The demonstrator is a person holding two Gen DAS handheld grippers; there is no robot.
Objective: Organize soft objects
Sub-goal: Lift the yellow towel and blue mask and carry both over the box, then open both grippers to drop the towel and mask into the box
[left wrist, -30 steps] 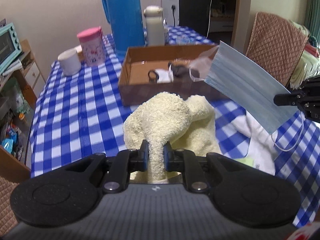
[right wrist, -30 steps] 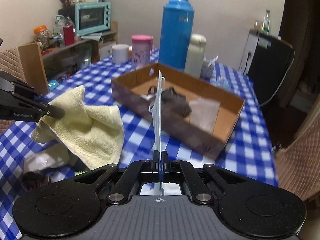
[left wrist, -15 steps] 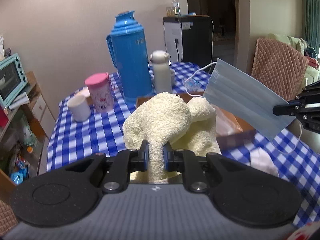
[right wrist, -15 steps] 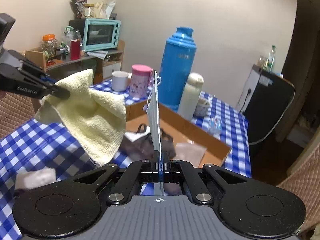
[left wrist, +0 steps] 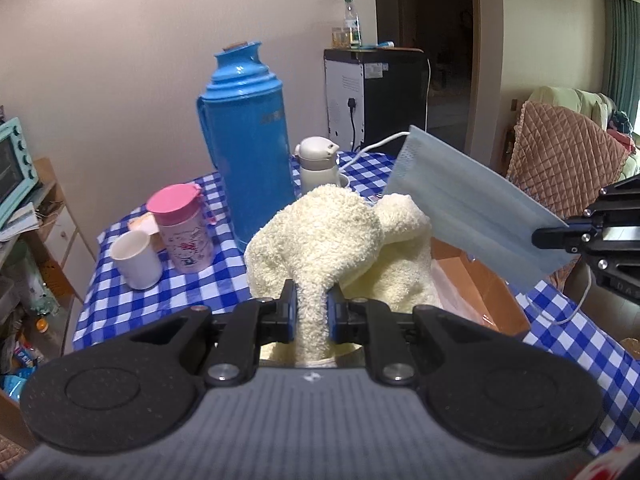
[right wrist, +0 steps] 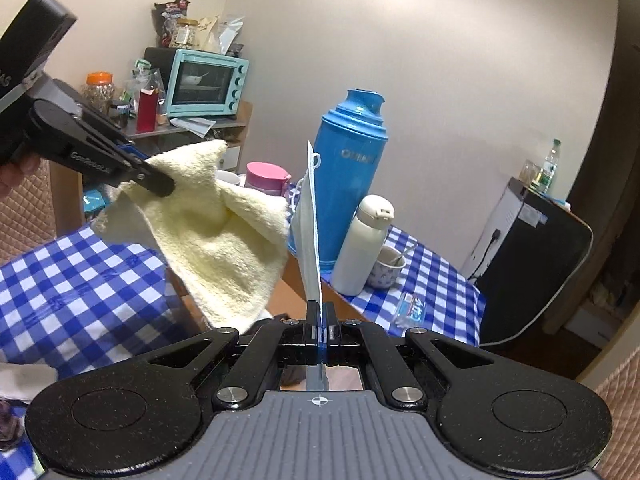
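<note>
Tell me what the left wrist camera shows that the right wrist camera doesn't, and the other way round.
Only the left wrist view: a white mug beside the pink-lidded cup, and a quilted brown chair back.

Only the right wrist view: a patterned bowl with a spoon, and jars and snack bags atop the oven.

Both: the fluffy cream towel gripped in the left tool, the pale blue face mask pinched in the right tool, and the tall blue thermos.

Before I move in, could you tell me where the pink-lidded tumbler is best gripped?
Grip the pink-lidded tumbler around its straight middle, from its open front; it stands upright, with the white mug close on one side and the blue thermos behind.
</note>
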